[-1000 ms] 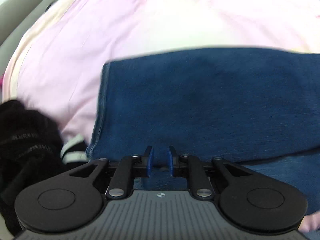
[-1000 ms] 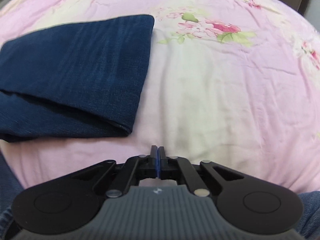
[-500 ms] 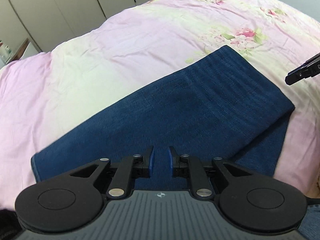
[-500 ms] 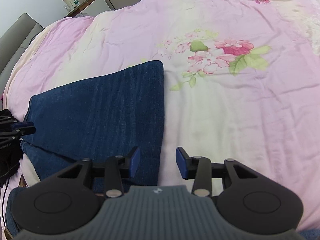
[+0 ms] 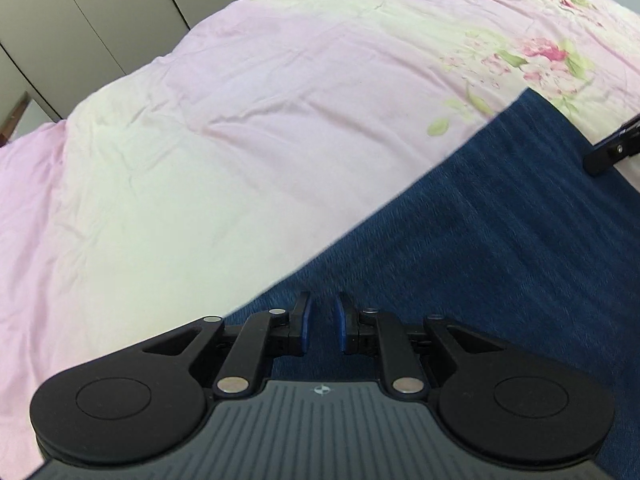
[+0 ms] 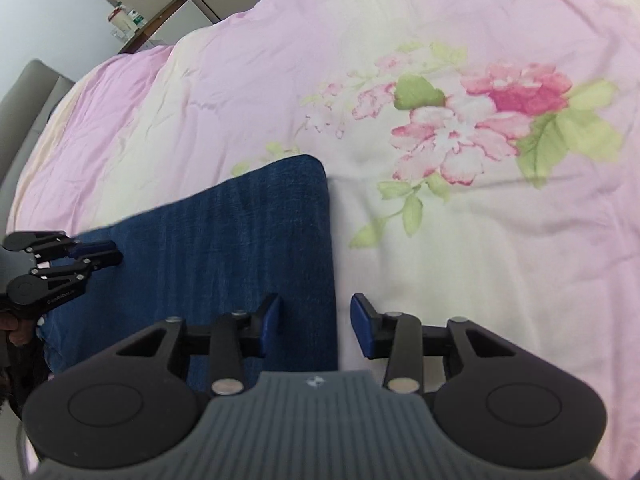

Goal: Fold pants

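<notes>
Dark blue folded denim pants flat on pink floral quilt; left gripper narrowly parted, right gripper wider astride the edge, both empty, apparently poised for the next fold.

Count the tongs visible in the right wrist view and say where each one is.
2. The right tongs sit bottom centre, straddling the edge of the folded pants. The left tongs reach in from the left edge, over the pants.
</notes>
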`<state>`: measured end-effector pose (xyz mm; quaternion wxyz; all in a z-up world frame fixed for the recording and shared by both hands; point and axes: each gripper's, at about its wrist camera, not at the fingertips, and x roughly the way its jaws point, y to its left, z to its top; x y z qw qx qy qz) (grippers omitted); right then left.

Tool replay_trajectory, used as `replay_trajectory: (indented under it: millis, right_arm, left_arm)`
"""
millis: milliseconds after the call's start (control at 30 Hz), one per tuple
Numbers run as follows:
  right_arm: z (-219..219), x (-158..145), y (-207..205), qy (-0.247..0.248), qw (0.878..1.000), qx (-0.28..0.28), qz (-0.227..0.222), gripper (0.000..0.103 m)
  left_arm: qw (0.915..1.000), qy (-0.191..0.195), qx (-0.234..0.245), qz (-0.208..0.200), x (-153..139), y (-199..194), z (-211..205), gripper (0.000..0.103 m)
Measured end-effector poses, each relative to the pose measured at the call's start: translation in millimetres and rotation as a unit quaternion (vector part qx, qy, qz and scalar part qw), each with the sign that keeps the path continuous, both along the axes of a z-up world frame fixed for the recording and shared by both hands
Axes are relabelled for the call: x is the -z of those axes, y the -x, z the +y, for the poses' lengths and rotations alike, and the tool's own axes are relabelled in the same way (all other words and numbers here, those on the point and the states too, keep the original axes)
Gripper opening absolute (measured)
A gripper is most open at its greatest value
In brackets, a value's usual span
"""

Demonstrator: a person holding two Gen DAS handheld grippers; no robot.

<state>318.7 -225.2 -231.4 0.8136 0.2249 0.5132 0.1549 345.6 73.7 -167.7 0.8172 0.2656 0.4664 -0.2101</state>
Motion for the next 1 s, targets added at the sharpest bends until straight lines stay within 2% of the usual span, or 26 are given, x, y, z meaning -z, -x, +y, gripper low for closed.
replay_trajectory:
  millis: [200,333,500,700,800,933,1000]
  right_arm:
    - [-3,20,-21,-0.047,0.999,0.005,0.009,0.033]
    - [0,22,-24,-0.051,0.999,0.009,0.014,0.03]
    - [-1,14,-11,-0.047,0.999,-0.001,0.023,0.03]
    - [-12,16,33,-0.073,0.996,-0.003,0.044,0.029]
    - [-14,24,53,-0.094,0.994,0.001,0.061,0.028]
    - [-16,33,63,-0.121,0.989,0.03,0.074,0.027]
    - [-14,33,63,-0.116,0.989,0.034,0.079,0.026]
  left_arm:
    - [0.9994,-0.016,0.016,0.026,21,-13,-7,0.019]
    - [0.9995,-0.01,0.003,0.029,8,-8,-4,0.018]
    - [0.995,-0.013,0.07,0.071,-17,37,-7,0.018]
    - [0.98,-0.044,0.133,0.142,-21,101,0,0.018]
    - [0.9765,-0.048,0.141,0.155,-13,120,-1,0.018]
    - [0.9759,-0.082,0.144,0.141,16,127,-11,0.018]
    - [0.9742,-0.09,0.15,0.143,18,126,-13,0.018]
